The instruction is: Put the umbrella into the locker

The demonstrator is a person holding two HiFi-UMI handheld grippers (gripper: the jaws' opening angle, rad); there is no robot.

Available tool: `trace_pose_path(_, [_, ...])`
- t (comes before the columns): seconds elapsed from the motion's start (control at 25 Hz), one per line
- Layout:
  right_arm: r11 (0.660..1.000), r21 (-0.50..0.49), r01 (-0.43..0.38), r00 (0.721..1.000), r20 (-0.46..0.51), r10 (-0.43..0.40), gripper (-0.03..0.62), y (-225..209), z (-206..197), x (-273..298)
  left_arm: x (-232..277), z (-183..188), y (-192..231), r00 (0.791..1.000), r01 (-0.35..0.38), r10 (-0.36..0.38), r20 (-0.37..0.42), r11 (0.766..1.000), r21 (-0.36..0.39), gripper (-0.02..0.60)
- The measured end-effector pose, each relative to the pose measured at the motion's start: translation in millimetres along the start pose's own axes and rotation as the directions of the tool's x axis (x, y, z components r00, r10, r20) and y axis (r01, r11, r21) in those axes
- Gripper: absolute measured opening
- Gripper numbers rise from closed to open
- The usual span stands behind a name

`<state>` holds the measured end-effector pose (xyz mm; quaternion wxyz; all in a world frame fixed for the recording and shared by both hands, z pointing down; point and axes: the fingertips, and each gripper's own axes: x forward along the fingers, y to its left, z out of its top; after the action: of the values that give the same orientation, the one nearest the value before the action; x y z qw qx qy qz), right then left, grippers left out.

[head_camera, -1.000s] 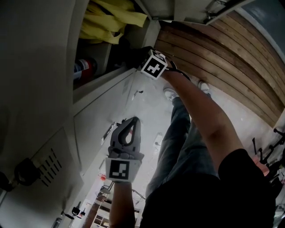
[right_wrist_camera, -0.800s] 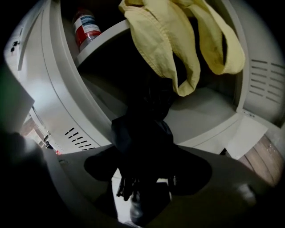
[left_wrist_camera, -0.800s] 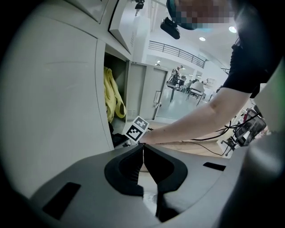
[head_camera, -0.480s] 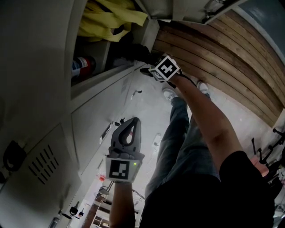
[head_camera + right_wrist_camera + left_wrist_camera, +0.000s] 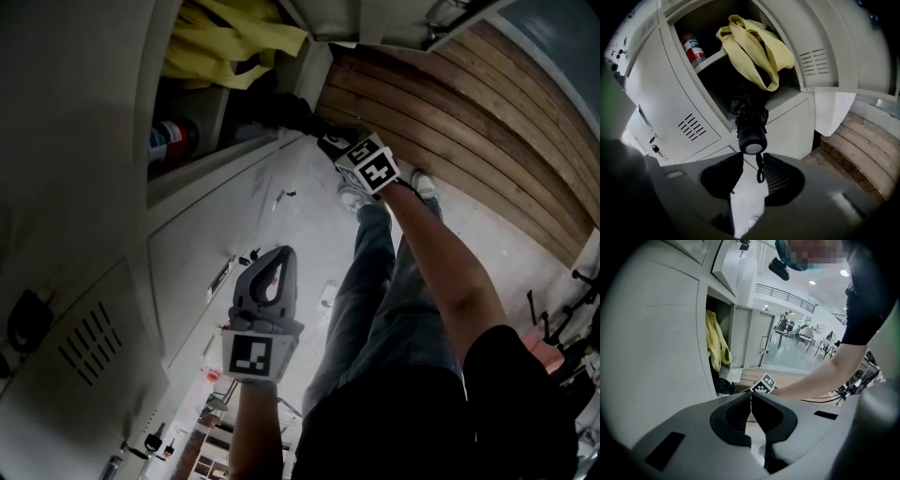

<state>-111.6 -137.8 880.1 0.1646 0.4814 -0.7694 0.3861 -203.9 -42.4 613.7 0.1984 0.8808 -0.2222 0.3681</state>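
The black folded umbrella (image 5: 749, 119) lies in the open locker (image 5: 712, 61) with its round handle end sticking out over the lip. Its thin wrist strap (image 5: 760, 171) hangs down between the tips of my right gripper (image 5: 753, 157). The jaws have just been closing but still stand apart, not pressing on the strap. In the head view the right gripper (image 5: 328, 141) sits just outside the locker opening, next to the dark umbrella (image 5: 281, 111). My left gripper (image 5: 272, 277) hangs lower before the locker doors, shut and empty (image 5: 751, 397).
A yellow cloth (image 5: 754, 47) hangs in the locker above the umbrella, and a red, white and blue can (image 5: 693, 49) stands on its upper shelf. The locker's door (image 5: 820, 51) is swung open at right. Wooden planks (image 5: 469, 122) and the person's legs (image 5: 375, 281) lie below.
The right gripper has drawn back out of the locker mouth, to the right and downward in the head view, while the umbrella stayed inside. The left gripper has not moved.
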Motion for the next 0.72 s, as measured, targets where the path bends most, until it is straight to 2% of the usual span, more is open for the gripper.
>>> trace_pose_path(0.24, [1.000,-0.009,0.007,1.000,0.006,-0.007,0.115,0,9,1,4,0,-4,1.000,0.005,-0.005,0.000,1.000,-0.004,0.012])
trace_pose_path(0.48, [0.999,-0.044,-0.018,0.998,0.053,0.020,0.110,5,52,12,8,-3,-8,1.000,0.005,-0.005,-0.007,1.000,-0.016,0.012])
trace_pose_path(0.72, [0.996,-0.084,-0.025,0.999,0.039,0.028,0.112,7,88,37,9,-4,-4,1.000,-0.002,0.002,-0.007,1.000,-0.029,0.012])
